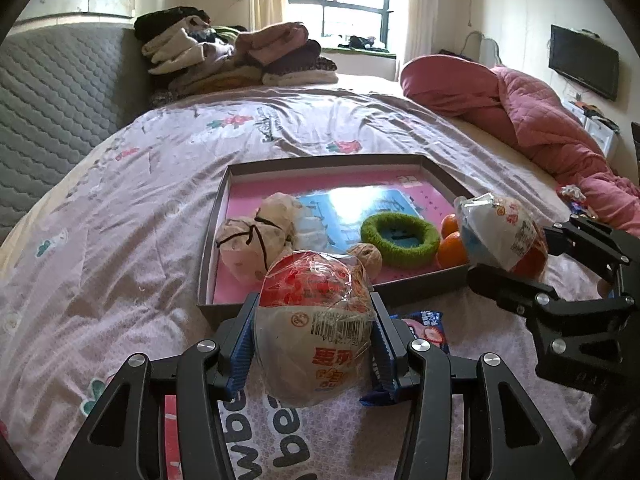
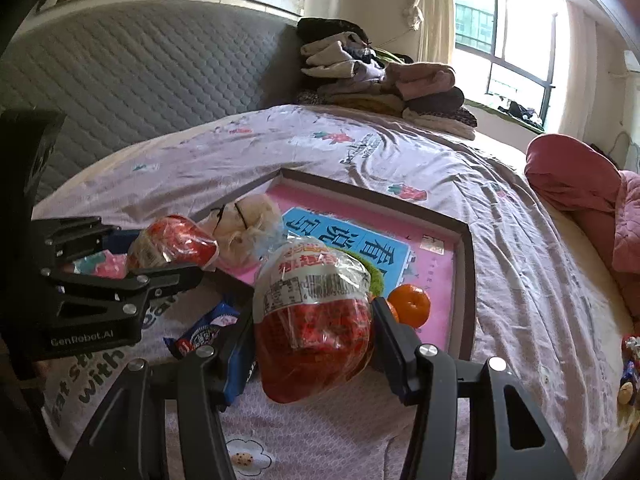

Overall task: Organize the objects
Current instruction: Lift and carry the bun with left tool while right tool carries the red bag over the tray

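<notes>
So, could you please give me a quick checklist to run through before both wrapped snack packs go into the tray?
1. Left gripper clamped on its plastic-wrapped red and white snack pack: ok.
2. Right gripper clamped on the second red and white wrapped snack pack: ok.
3. Shallow grey-rimmed tray with pink floor within view ahead of both grippers: ok.
4. Free floor space in the tray: ok, the far half looks bare.
5. Near tray area crowded by the beige cloth pouches, green fuzzy ring and oranges: not ok, aim past them.
6. Wrappers intact: cannot tell.
</notes>
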`<state>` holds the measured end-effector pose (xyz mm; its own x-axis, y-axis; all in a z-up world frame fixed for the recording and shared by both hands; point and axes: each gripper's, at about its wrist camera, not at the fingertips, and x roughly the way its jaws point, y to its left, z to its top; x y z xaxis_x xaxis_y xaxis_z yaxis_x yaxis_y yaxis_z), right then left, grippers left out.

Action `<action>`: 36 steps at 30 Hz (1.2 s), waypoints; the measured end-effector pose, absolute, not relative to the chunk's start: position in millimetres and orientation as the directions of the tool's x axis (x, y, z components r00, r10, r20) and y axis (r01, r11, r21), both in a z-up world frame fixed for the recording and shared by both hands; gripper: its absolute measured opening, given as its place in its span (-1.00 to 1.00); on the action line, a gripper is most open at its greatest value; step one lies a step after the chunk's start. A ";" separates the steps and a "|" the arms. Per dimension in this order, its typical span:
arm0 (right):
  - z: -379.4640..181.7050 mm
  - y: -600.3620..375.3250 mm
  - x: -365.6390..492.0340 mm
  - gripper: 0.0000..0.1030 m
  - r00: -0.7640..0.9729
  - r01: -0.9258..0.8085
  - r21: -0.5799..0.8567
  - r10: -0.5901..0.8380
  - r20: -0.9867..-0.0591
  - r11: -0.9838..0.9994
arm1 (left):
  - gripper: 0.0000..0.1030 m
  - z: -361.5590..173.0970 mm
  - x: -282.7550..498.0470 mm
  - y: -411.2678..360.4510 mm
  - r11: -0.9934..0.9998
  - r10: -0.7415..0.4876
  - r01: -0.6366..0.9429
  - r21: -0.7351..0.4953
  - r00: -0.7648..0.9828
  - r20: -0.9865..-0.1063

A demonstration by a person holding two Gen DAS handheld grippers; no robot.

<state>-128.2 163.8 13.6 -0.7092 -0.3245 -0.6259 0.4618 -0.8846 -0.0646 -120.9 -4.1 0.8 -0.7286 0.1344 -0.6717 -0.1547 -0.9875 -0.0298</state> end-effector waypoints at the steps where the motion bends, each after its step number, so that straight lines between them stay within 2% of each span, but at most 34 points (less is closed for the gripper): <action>1: 14.7 164.2 -127.9 0.06 -0.712 0.460 -0.063 -0.325 -0.623 -0.886 | 0.02 1.8 -120.4 -3.6 -0.987 0.136 -0.157 -0.029 -0.731 -0.669; 36: 40.6 182.1 -141.0 0.06 -0.786 0.375 -0.063 -0.281 -0.551 -0.925 | 0.02 36.9 -130.7 6.3 -0.988 0.118 -0.155 0.013 -0.803 -0.584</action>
<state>-141.0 182.1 40.6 -0.7858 -0.2810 -0.5510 0.3752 -0.9248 -0.0634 -130.7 6.3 36.9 -0.8033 0.1183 -0.5837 -0.1550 -0.9878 0.0131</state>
